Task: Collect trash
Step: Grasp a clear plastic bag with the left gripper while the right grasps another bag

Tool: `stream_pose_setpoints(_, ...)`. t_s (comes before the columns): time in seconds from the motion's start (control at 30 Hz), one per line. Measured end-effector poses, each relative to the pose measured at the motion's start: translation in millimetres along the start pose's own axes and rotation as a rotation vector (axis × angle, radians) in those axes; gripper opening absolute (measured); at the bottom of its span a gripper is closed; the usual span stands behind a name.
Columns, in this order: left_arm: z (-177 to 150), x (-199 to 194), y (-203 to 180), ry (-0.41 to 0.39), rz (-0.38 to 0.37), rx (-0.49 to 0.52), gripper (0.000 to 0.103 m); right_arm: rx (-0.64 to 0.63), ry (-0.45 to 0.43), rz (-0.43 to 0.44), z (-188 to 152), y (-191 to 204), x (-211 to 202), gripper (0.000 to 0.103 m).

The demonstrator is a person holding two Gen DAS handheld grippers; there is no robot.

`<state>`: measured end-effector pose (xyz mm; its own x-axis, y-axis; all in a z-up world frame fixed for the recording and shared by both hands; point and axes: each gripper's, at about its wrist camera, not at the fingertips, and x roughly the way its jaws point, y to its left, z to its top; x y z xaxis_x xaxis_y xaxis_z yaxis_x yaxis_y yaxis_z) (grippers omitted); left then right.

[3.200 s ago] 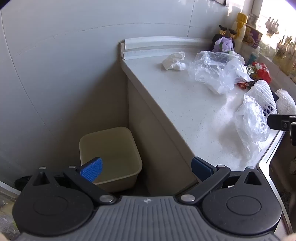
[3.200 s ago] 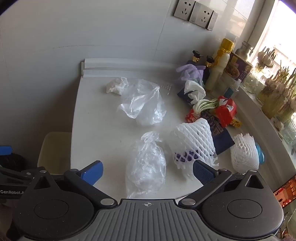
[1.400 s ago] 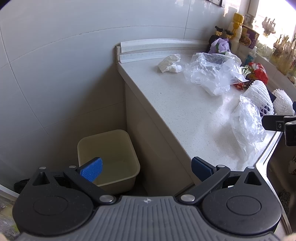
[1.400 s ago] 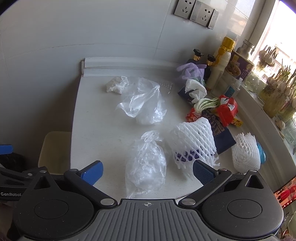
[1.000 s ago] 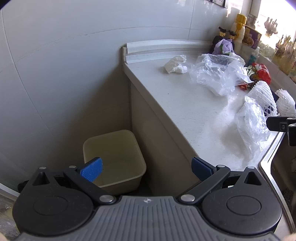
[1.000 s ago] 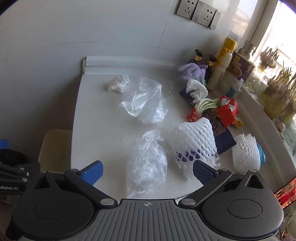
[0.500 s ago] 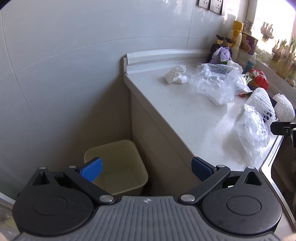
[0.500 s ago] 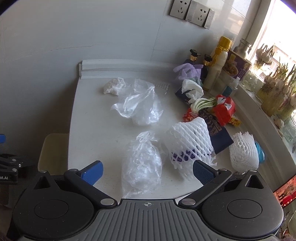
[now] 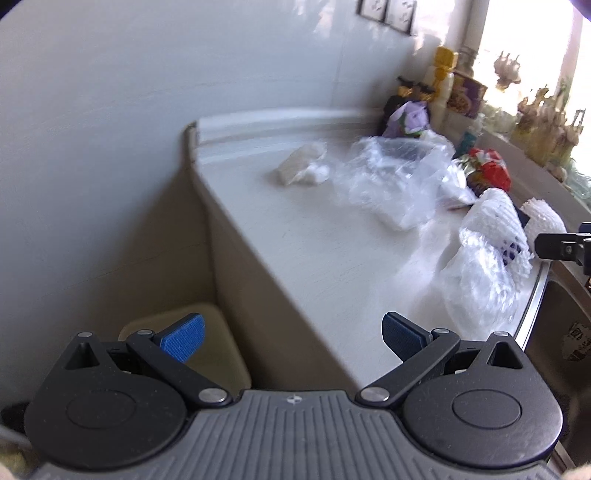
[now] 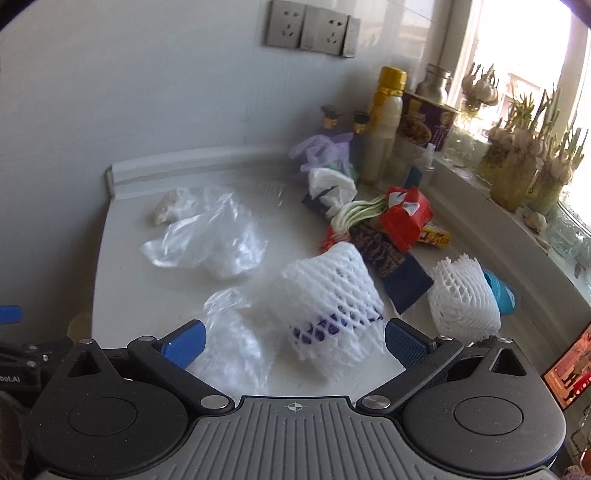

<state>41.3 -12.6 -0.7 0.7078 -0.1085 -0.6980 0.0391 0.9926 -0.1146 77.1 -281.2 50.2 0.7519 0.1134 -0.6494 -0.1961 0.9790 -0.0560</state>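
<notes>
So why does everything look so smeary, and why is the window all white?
Left wrist view: the crumpled clear bag and counter smear from motion blur; the window is blown-out glare. Right wrist view: the foam net blurs slightly, the window glares, and fisheye bends the wall sockets.

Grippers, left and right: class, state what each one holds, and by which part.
Nothing is held. The left gripper and the right gripper are both open, with no trash between their blue pads.

Foam net – crumpled bag beside (touching) – between spread fingers
</notes>
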Motion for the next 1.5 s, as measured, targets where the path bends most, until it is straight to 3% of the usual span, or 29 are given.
stream_pose_setpoints(0.23,15,19,-15,-0.131,-0.016,0.037,0.101,0.025,-0.087,0.017,1,-10,9,0.103)
stream_pose_setpoints(0.4,31,43,-21,-0.072,-0.154,0.004,0.094,0.055,-0.037,0.121,2,-14,15,0.103)
stream_pose_setpoints(0.53,42,56,-30,-0.1,-0.227,0.018,0.091,0.049,0.003,0.223,-1,-10,17,0.103)
stream_pose_setpoints(0.9,68,91,-46,-0.188,-0.369,0.03,0.09,0.005,0.082,0.264,-8,5,38,0.102)
stream_pose_setpoints(1.0,72,104,-53,-0.191,-0.386,0.03,0.079,0.012,0.098,0.273,-9,5,45,0.1)
stream_pose_setpoints(1.1,73,117,-62,-0.159,-0.358,0.043,0.06,0.015,0.119,0.271,-10,5,53,0.096)
stream_pose_setpoints(1.17,71,123,-66,-0.142,-0.339,0.06,0.042,0.022,0.131,0.272,-10,4,59,0.088)
stream_pose_setpoints(1.2,70,124,-67,-0.136,-0.328,0.063,0.038,0.028,0.137,0.276,-11,4,61,0.086)
stream_pose_setpoints(1.33,70,125,-66,-0.121,-0.305,0.036,0.016,0.028,0.163,0.289,-14,6,72,0.069)
stream_pose_setpoints(1.5,69,120,-61,-0.124,-0.275,0.02,0.006,0.04,0.204,0.294,-18,11,89,0.041)
